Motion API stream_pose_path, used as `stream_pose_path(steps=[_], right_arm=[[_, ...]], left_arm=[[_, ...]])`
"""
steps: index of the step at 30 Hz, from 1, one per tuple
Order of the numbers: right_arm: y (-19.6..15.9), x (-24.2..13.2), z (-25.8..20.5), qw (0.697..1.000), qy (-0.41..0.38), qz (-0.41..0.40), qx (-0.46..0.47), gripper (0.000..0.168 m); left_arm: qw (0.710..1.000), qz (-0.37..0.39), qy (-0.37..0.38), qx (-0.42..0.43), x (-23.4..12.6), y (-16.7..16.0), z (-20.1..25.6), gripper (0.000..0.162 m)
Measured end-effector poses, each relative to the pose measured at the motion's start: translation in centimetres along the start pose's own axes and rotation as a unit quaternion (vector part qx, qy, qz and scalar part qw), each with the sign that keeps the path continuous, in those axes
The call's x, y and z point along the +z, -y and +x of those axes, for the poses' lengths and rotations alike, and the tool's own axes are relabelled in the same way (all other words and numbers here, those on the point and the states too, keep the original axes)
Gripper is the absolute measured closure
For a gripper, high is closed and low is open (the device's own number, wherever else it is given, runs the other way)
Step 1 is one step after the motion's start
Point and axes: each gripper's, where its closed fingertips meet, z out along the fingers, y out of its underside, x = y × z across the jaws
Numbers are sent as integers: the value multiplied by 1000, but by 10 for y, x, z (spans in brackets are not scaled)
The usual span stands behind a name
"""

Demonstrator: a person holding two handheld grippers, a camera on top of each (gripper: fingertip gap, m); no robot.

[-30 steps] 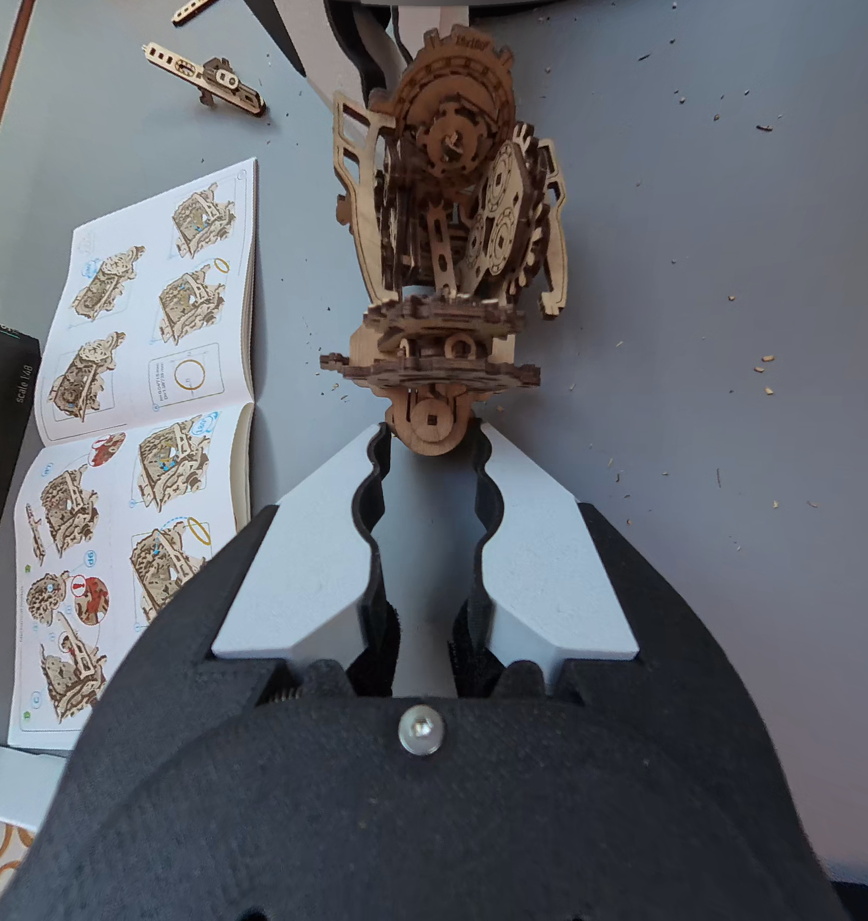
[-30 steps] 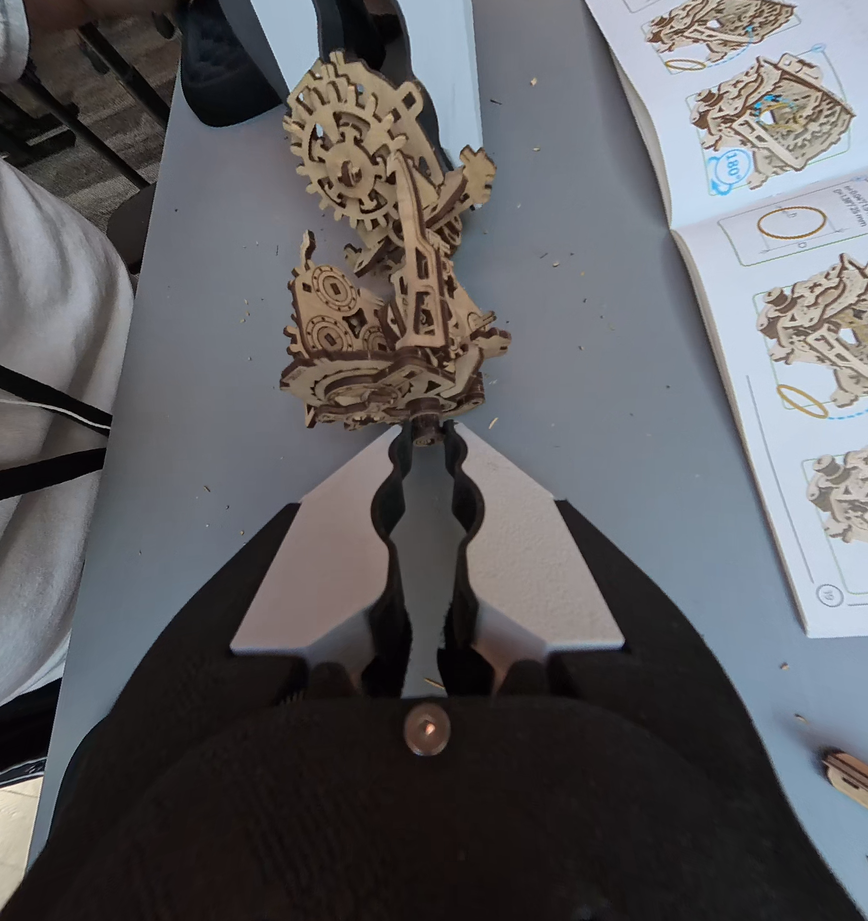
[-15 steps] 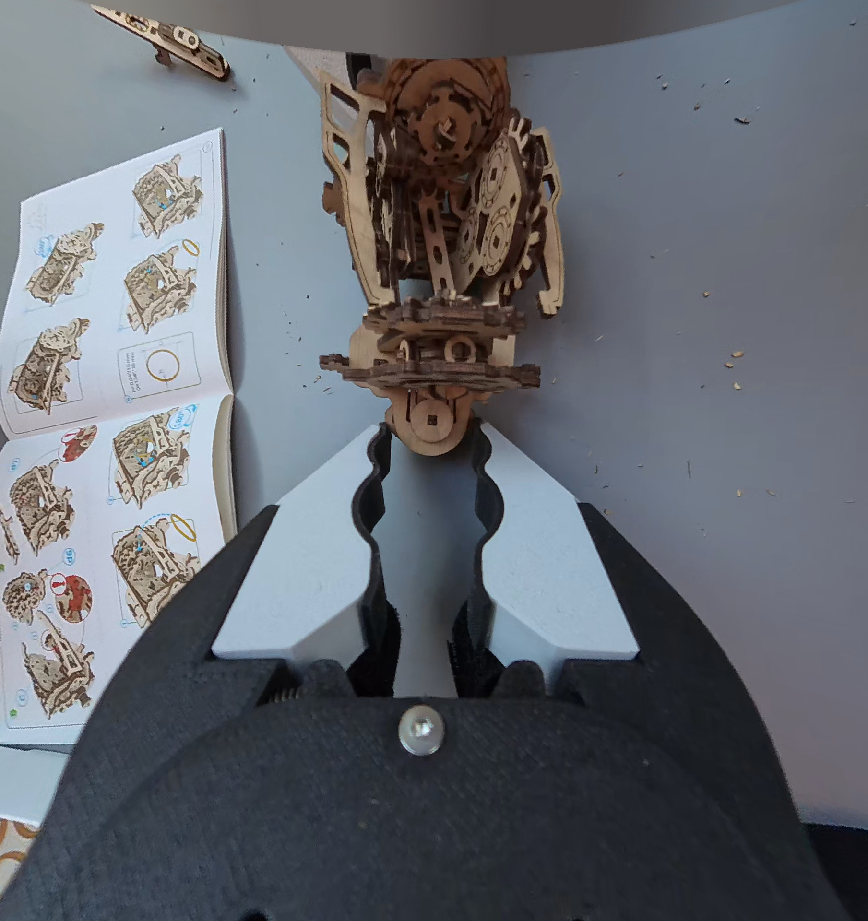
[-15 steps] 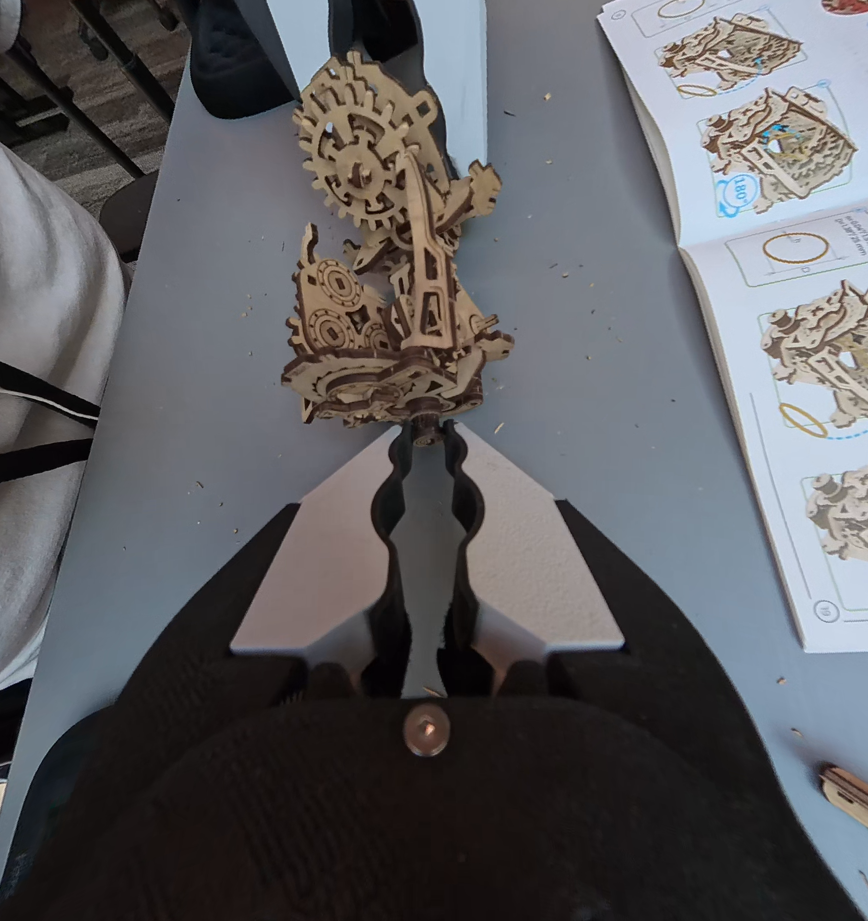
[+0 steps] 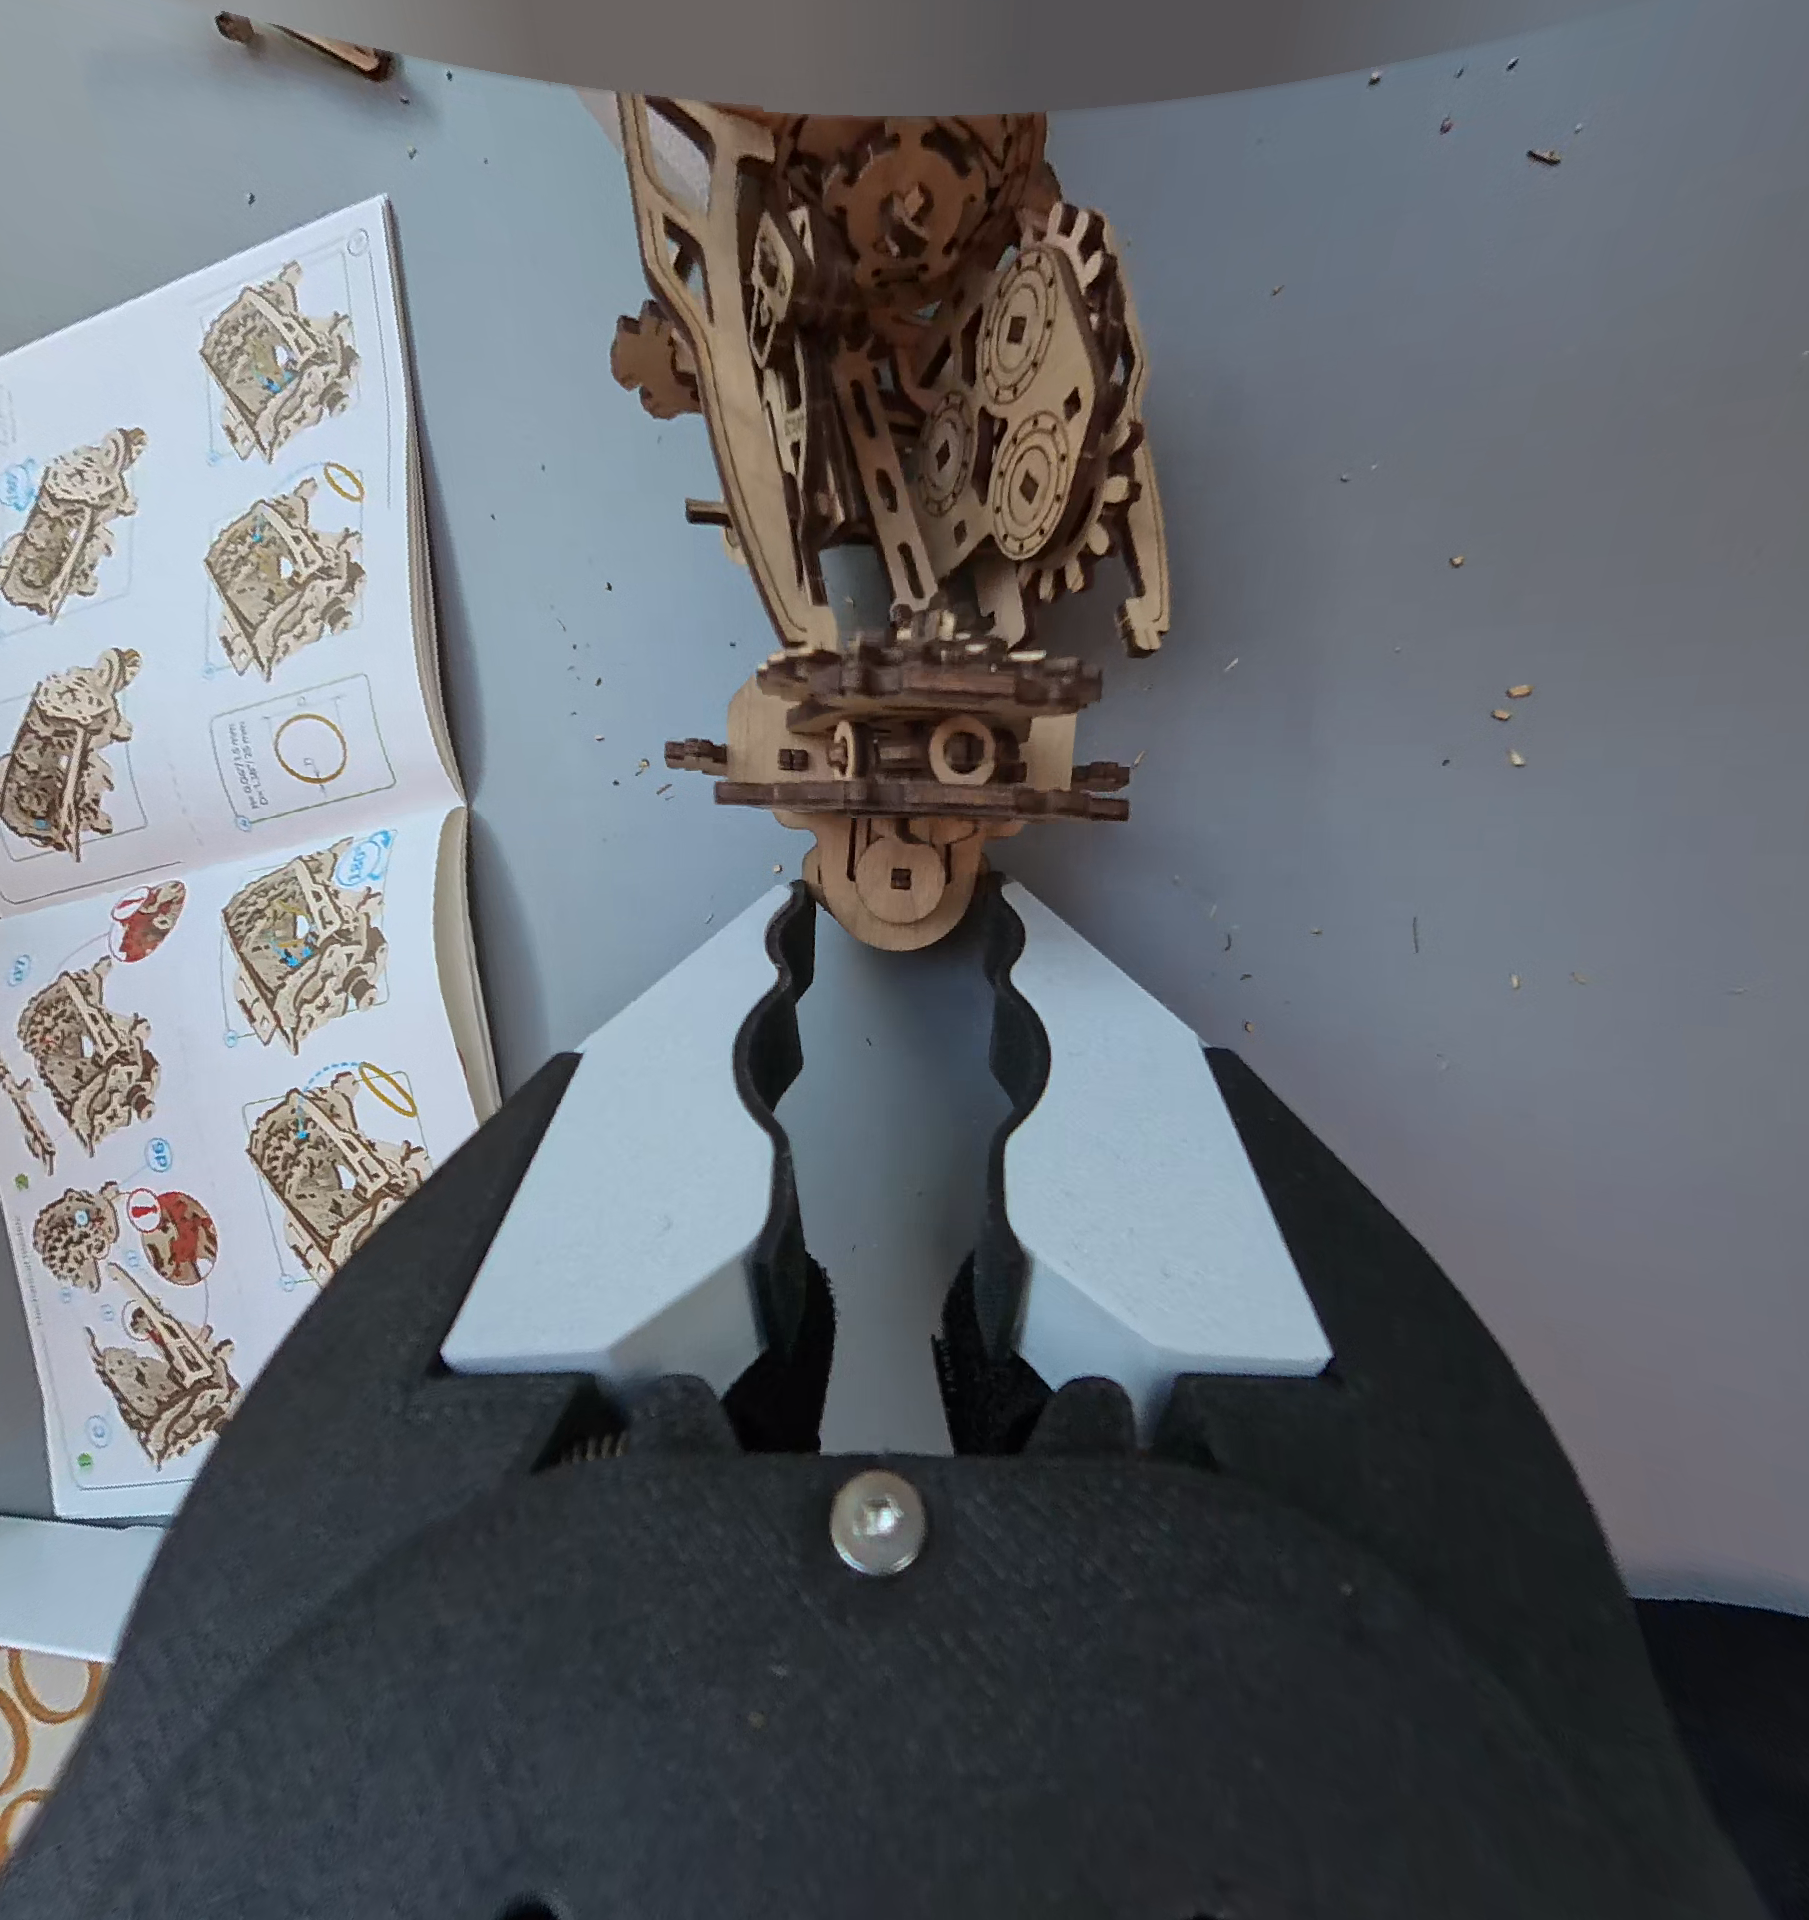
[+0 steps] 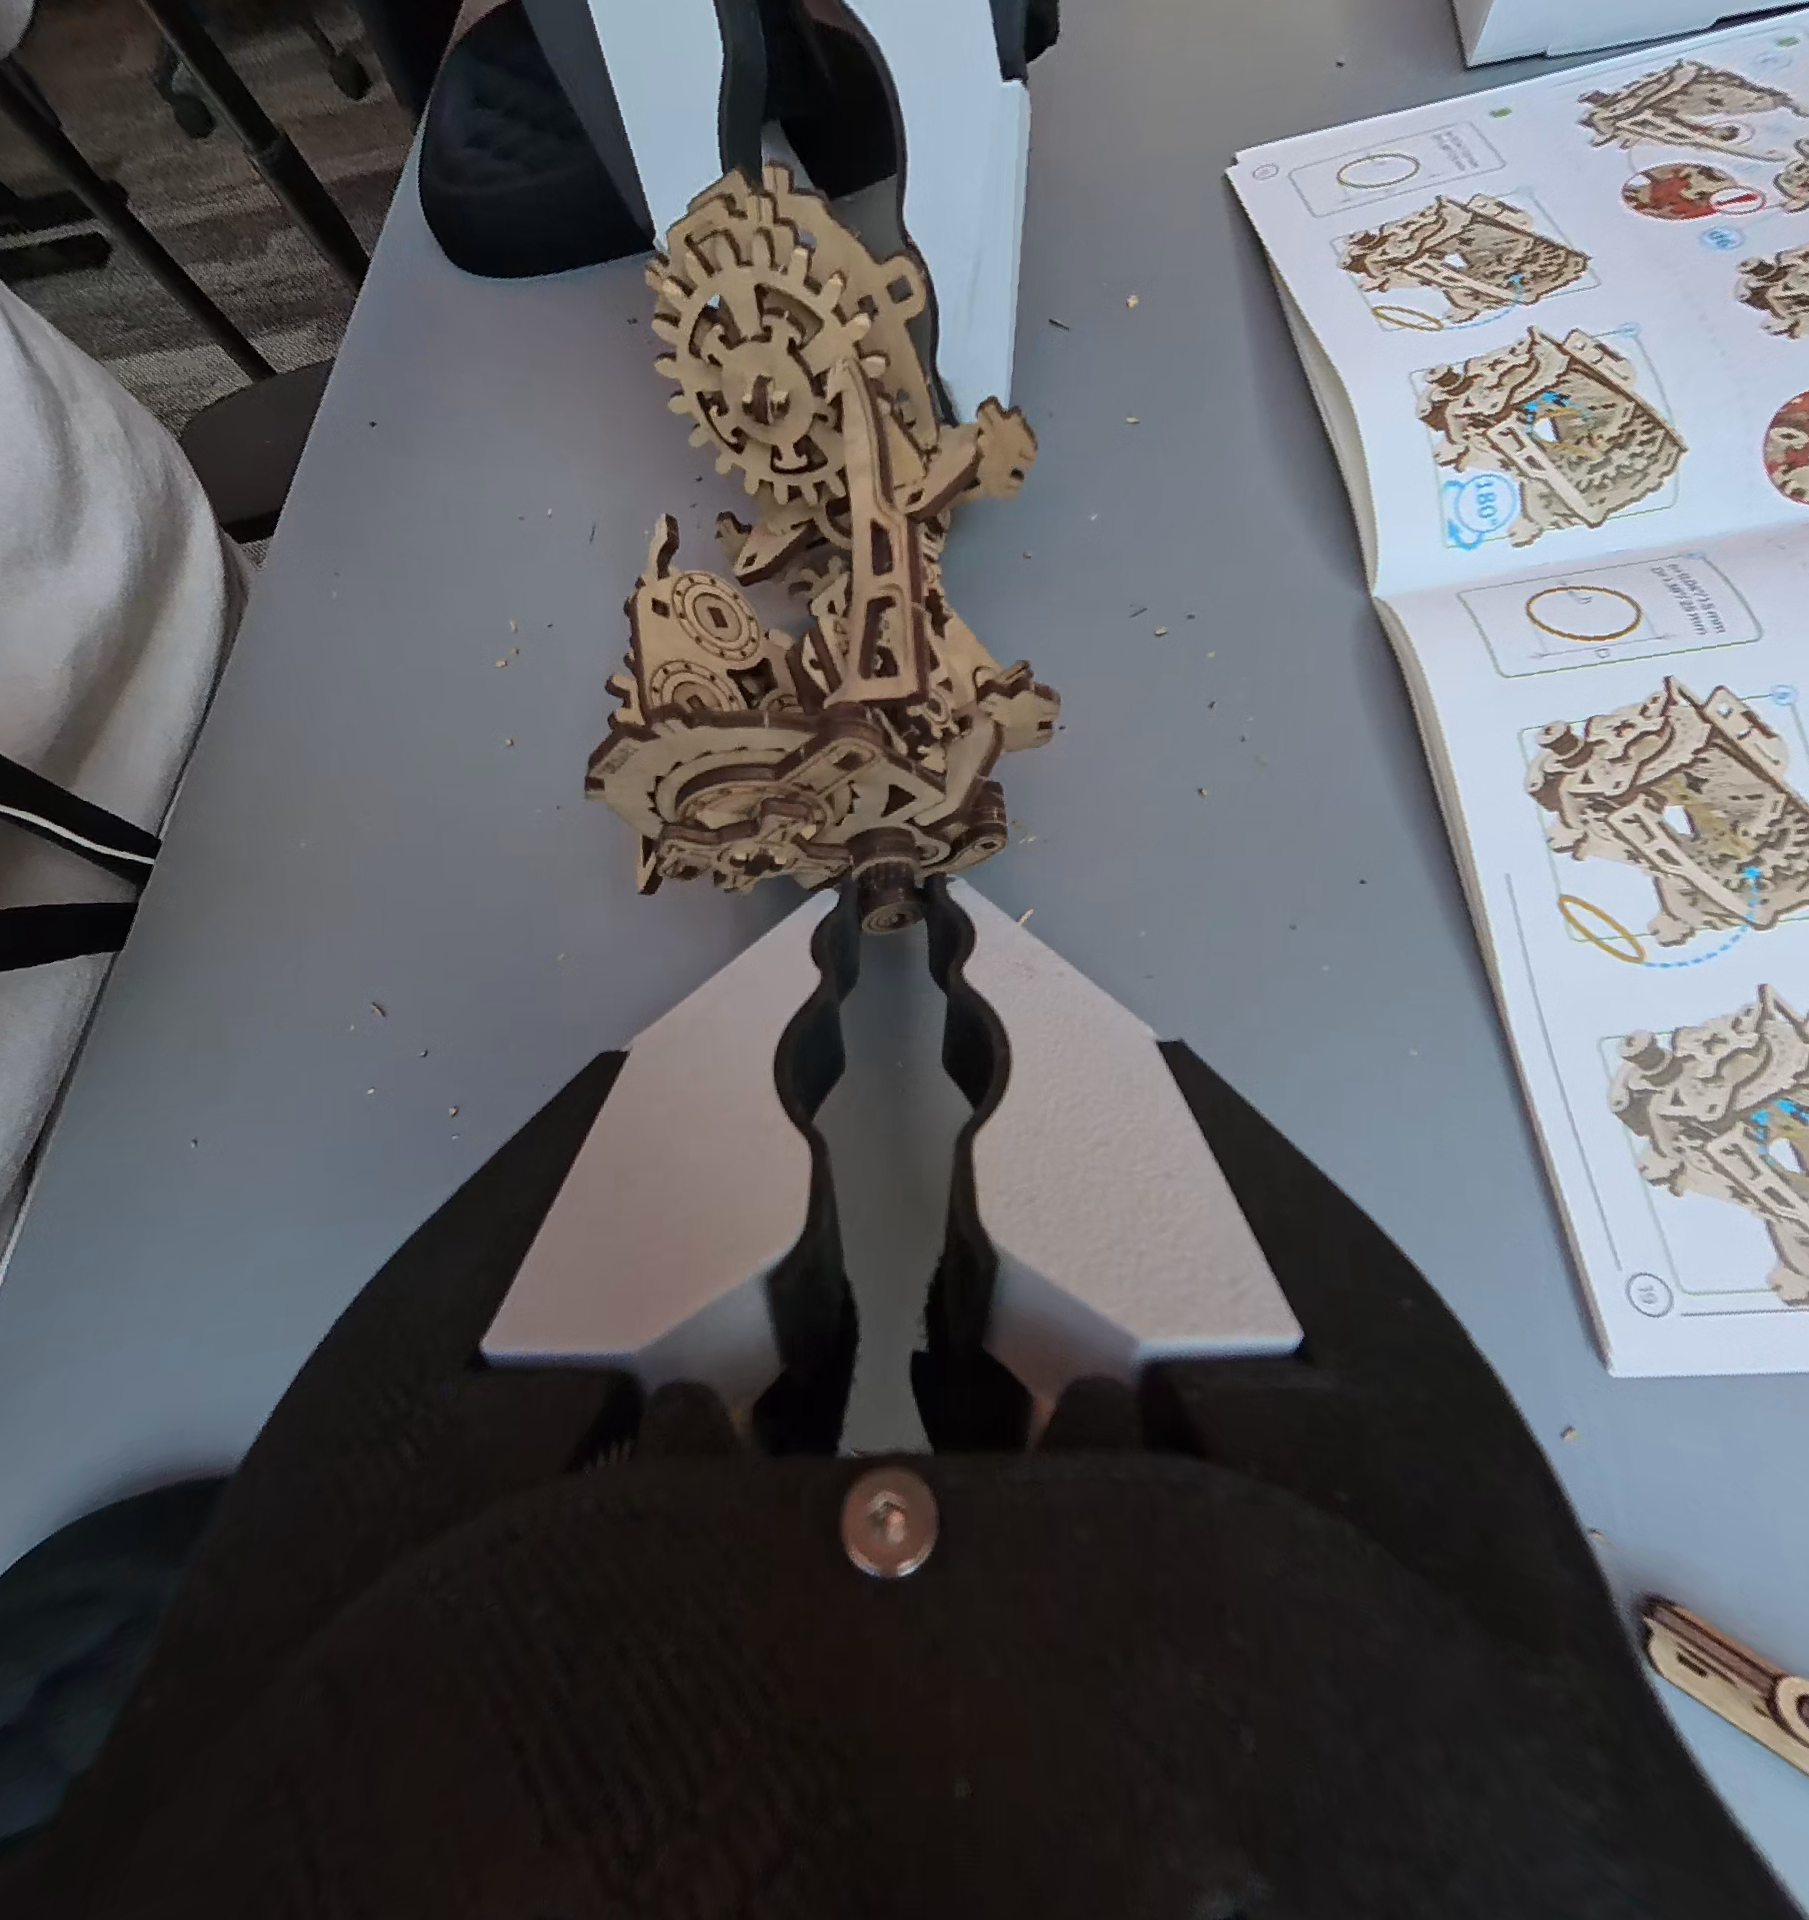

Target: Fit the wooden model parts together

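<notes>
The grey table runs as a narrow strip in the right wrist view, its edge falling away from 11 o'clock down to 8 o'clock, where a person's pale sleeve sits close against it. At 2 to 3 o'clock an open instruction booklet covers the surface, leaving a bare lane between it and the model. A loose wooden piece lies at 4 o'clock near the frame's corner. In the left wrist view the booklet lies at 9 o'clock, the table is bare apart from wood crumbs from 1 to 4 o'clock, and its near edge shows at 7 o'clock.

The wooden model, a cluster of gears and fretted plates, is held in the air above the table between the two tools, at 12 o'clock from each. The right gripper is nearly closed, its fingertips pinching a small round knob on the model's near end. The left gripper stands a little wider, its fingertips clamped on either side of a rounded wooden tab at the base of the model. The left gripper also shows at 12 o'clock in the right wrist view, beyond the large gear.
</notes>
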Motion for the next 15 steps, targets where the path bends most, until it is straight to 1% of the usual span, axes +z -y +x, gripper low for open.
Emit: stream_pose_path(steps=[7,11,15], right_arm=[[-2,1,1,1000,15,-2,24,156],[-3,0,4,996,41,6,77,156],[2,-5,6,990,71,30,119,156]], left_arm=[[1000,2,17,-6,0,1,-5,131],[1000,3,30,0,2,1,-5,131],[999,1,44,4,4,2,-6,131]])
